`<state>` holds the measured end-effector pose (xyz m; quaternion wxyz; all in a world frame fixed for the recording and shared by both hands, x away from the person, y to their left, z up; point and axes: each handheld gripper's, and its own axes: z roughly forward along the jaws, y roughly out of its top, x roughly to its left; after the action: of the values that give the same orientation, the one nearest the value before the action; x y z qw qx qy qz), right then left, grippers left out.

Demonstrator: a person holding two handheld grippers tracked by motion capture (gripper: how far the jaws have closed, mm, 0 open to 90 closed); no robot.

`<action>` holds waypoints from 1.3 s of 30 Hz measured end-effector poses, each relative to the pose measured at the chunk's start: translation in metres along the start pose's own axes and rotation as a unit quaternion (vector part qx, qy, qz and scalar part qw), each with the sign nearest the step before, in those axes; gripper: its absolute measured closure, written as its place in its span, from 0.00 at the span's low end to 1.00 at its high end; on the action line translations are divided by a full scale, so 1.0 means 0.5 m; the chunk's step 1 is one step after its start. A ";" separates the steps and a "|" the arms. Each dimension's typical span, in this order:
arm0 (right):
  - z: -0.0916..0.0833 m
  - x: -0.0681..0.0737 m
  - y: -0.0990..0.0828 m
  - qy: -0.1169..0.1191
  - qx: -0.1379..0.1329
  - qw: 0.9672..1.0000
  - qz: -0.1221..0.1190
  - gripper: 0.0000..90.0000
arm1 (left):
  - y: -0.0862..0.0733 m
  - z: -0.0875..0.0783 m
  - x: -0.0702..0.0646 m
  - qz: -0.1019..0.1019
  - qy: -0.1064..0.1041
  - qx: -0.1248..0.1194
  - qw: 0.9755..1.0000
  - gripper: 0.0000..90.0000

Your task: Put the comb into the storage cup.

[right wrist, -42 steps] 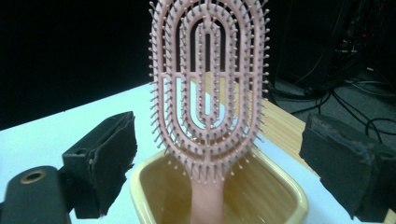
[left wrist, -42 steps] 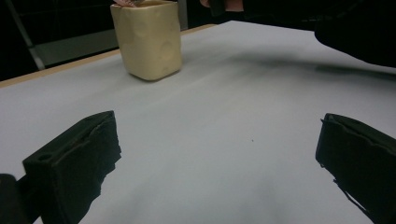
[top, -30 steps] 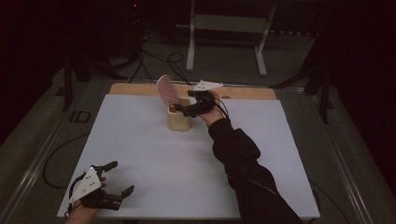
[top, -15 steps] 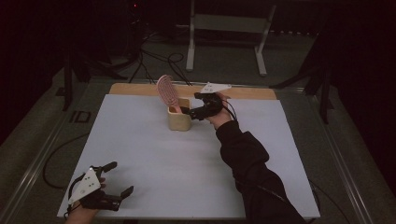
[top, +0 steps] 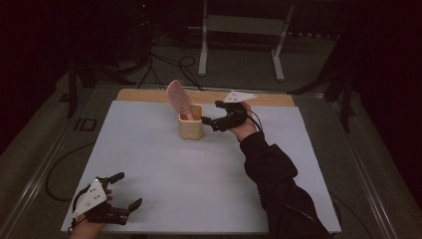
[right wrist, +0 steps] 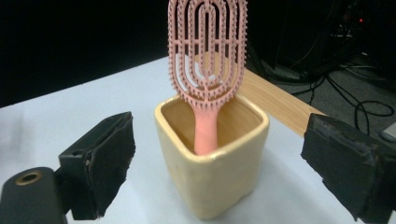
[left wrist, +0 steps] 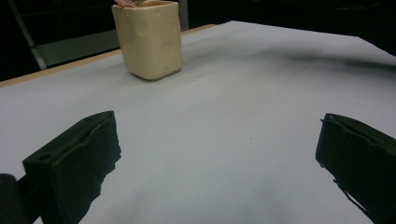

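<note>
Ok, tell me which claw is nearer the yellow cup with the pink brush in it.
Right. The right claw sits open just beside the yellow cup, which holds the pink brush. The left claw lies open at the table's near edge, far from it.

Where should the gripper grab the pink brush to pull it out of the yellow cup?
Probably the neck, just above the cup's rim. The pink brush stands handle-down in the yellow cup, so most of the handle is hidden inside. Its head is wide, open and spiky, harder to pinch. The open right gripper could rise a little, come in level with a jaw on either side of the neck, then lift straight up.
</note>
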<state>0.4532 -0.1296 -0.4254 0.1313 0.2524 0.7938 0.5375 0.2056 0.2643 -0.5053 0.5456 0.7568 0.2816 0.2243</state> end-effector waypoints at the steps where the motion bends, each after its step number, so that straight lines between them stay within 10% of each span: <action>1: -0.005 -0.001 -0.002 -0.001 0.000 1.000 -0.001 0.10 | 0.000 0.000 0.000 0.000 0.000 -0.001 1.000 0.00; 39: -0.202 0.006 -0.166 -0.046 0.036 0.998 0.015 0.10 | 0.001 -0.001 -0.001 0.003 0.004 0.001 1.000 0.00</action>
<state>0.3807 -0.2320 -0.4626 0.1506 0.2930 0.8022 0.4980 0.2049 0.2640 -0.5046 0.5432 0.7571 0.2816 0.2289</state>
